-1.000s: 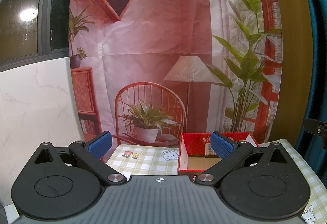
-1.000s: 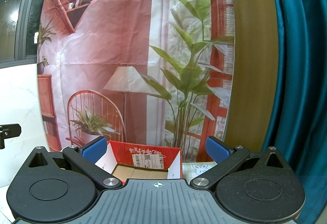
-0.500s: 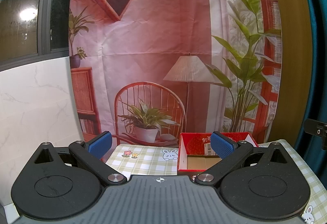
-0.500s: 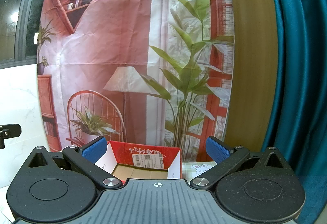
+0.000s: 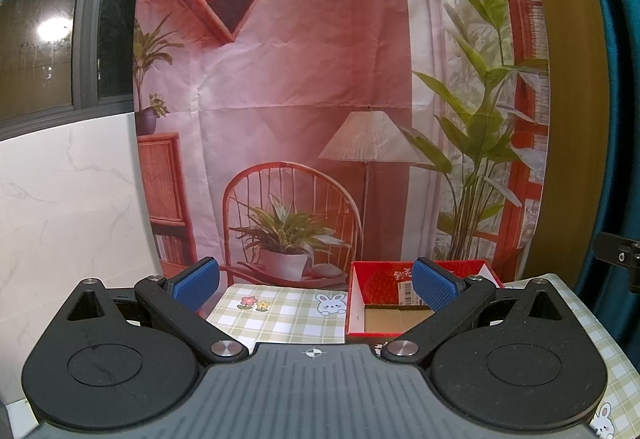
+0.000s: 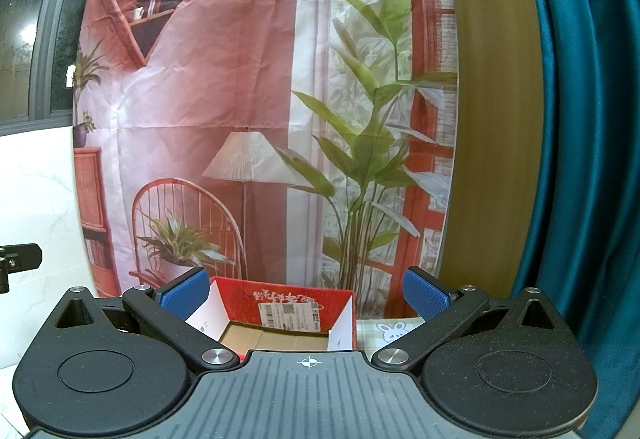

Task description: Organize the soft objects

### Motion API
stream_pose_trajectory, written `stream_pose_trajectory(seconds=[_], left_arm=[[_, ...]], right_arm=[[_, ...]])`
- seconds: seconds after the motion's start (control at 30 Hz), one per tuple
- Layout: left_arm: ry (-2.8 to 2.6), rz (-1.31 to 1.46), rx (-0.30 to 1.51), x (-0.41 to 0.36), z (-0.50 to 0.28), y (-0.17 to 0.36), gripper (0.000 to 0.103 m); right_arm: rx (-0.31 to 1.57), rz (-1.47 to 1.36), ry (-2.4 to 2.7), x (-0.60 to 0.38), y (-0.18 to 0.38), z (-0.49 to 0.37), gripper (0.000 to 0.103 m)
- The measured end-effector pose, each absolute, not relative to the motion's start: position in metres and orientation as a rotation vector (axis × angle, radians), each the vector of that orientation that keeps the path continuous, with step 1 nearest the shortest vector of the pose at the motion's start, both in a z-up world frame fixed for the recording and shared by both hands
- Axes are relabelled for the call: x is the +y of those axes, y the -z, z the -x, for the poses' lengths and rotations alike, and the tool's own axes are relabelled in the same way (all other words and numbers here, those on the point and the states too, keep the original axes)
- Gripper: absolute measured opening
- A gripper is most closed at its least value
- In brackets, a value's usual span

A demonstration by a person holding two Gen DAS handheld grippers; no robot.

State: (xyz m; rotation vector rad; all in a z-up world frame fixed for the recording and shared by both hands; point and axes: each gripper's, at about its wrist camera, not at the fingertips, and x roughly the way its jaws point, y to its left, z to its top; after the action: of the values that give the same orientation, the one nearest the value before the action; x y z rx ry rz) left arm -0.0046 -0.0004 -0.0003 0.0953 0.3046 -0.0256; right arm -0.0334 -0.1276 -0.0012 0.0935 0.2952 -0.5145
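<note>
An open red cardboard box [image 5: 360, 303] with a brown floor stands at the far edge of the table; it also shows in the right wrist view [image 6: 240, 293]. No soft object shows in either view. My left gripper [image 5: 316, 285] is open and empty, held above the table, with the box behind its right finger. My right gripper [image 6: 306, 293] is open and empty, and the box lies between its blue pads [image 6: 424, 295] farther ahead.
A green checked tablecloth [image 5: 288, 315] with bunny and flower prints covers the table. A printed fabric backdrop [image 5: 320, 79] hangs right behind it. A white marble wall [image 5: 60, 199] is at the left, a teal curtain [image 6: 580, 159] at the right.
</note>
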Motion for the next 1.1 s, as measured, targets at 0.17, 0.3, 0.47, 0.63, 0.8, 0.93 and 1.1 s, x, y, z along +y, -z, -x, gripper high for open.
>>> stream_pose_trajectory(seconds=[0.17,0.3,0.47,0.63,0.8,0.93,1.1], left_arm=[[0.026,-0.095,0.305,0.0,0.005,0.0,0.103],[0.027,-0.094,0.305,0.0,0.005,0.001,0.103],[0.039,-0.095,0.307,-0.002,0.005,0.0,0.103],[0.063,-0.105,0.302,-0.001,0.006,0.002,0.103],[0.059,-0.092,0.337,0.002,-0.004,0.012,0.103],[0.032,-0.1,0.352,0.001,-0.013,0.026,0.103],[0.026,-0.088,0.397,0.003,-0.03,0.061,0.103]], right_arm=[[0.295,-0.094,0.513,-0.126,0.0,0.033,0.103],[0.295,-0.094,0.514,-0.128,0.0,0.033,0.103],[0.291,-0.099,0.511,-0.126,0.001,0.034,0.103],[0.276,-0.115,0.479,-0.126,0.001,0.035,0.103],[0.26,-0.166,0.438,-0.141,0.002,0.04,0.103],[0.264,-0.178,0.423,-0.145,0.018,0.037,0.103],[0.311,-0.197,0.426,-0.154,0.053,0.025,0.103]])
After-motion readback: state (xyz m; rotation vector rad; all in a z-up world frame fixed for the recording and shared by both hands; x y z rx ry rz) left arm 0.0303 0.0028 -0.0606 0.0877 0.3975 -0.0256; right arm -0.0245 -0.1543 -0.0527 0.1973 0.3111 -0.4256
